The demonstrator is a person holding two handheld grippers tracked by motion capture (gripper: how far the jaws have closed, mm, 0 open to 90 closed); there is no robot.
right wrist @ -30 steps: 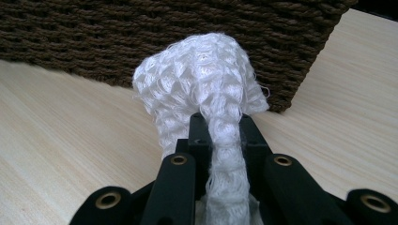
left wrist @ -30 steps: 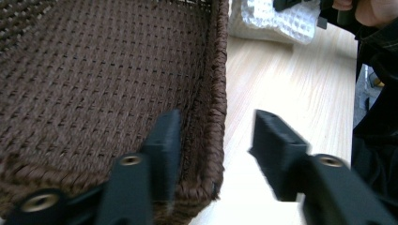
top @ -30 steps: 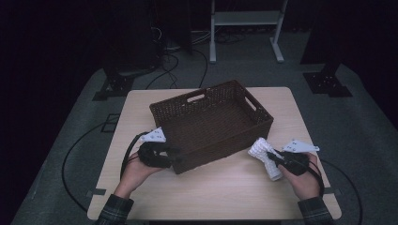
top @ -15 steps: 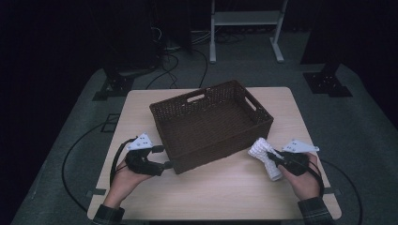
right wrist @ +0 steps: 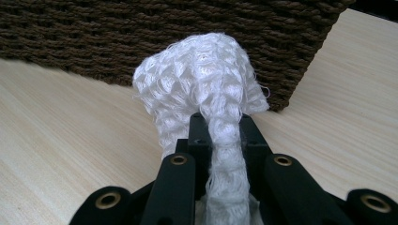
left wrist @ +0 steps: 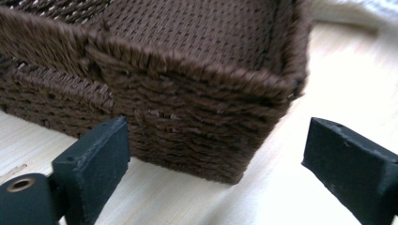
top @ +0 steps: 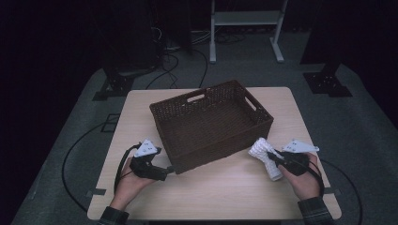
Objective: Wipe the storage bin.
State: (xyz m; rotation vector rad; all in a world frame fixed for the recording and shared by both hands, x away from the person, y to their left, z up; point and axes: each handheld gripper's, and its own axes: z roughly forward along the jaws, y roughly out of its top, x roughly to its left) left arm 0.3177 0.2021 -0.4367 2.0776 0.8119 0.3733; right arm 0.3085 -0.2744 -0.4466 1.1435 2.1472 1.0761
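A brown woven basket [top: 220, 147] stands in the middle of the wooden table [top: 225, 192]. My left gripper [top: 165, 172] lies low by the basket's near left corner. Its jaws have just been opening and now stand wide; in the left gripper view [left wrist: 216, 159] the basket's corner [left wrist: 197, 140] shows beyond them, untouched. My right gripper [top: 278, 161] is shut on a white knitted cloth [top: 264, 154] just off the basket's near right corner. In the right gripper view [right wrist: 219, 126] the cloth [right wrist: 206, 79] bulges out past the fingertips, with the basket's wall [right wrist: 141, 42] behind.
The basket looks empty inside and has handle slots in its end walls. Bare tabletop lies in front of the basket between my hands. A white metal stand [top: 244, 28] and cables on the dark floor lie beyond the table.
My left gripper has drawn back from the basket's near left corner toward the table's front edge and sunk lower, with its jaws spreading wide. The right hand and the cloth have stayed put.
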